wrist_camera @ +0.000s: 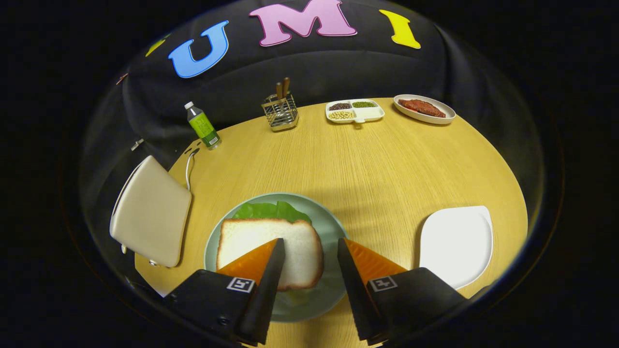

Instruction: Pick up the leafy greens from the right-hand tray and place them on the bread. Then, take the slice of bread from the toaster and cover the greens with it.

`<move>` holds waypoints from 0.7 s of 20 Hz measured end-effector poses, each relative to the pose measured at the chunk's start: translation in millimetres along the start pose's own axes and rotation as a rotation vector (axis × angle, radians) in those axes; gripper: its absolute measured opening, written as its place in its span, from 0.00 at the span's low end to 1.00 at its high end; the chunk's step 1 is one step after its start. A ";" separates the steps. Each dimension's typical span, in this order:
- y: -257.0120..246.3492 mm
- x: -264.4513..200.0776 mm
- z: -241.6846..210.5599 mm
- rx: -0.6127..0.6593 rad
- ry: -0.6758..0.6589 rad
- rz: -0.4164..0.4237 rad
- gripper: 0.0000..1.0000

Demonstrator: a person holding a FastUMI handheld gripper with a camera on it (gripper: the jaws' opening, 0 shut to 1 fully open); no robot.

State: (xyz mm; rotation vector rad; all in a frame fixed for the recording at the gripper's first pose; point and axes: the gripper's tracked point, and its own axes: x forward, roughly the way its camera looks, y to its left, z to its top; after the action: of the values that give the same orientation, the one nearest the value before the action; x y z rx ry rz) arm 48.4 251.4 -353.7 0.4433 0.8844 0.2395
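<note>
Honestly I'd call it done: bread (269, 251) sits over the greens (271, 210) on the plate (333, 227), tray (457, 244) at 3 o'clock emptied, my gripper (309, 253) spread wide, pinching nothing.

White square bread slice, brown crust (271, 253) – flat atop flat green leafy lettuce (271, 210) | lettuce edge protruding beyond it | white rounded tray (457, 244) – right | beige toaster (151, 212) – left

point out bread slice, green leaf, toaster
bread slice (251, 241), gripper view, on its top face
green leaf (271, 210), gripper view, on the part peeking out beyond the bread
toaster (151, 212), gripper view, on its side
</note>
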 end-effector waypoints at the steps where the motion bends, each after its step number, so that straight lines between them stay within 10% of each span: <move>1: 6.0 -2.3 -0.1 -0.002 0.003 0.018 0.74; 4: 4.9 -6.9 -1.3 -0.017 -0.003 0.015 0.99; 14: -3.1 -69.8 66.1 -0.012 -0.149 0.039 0.99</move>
State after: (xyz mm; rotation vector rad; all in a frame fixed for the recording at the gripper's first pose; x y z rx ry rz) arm 57.7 204.0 -270.5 0.4612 0.7284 0.2444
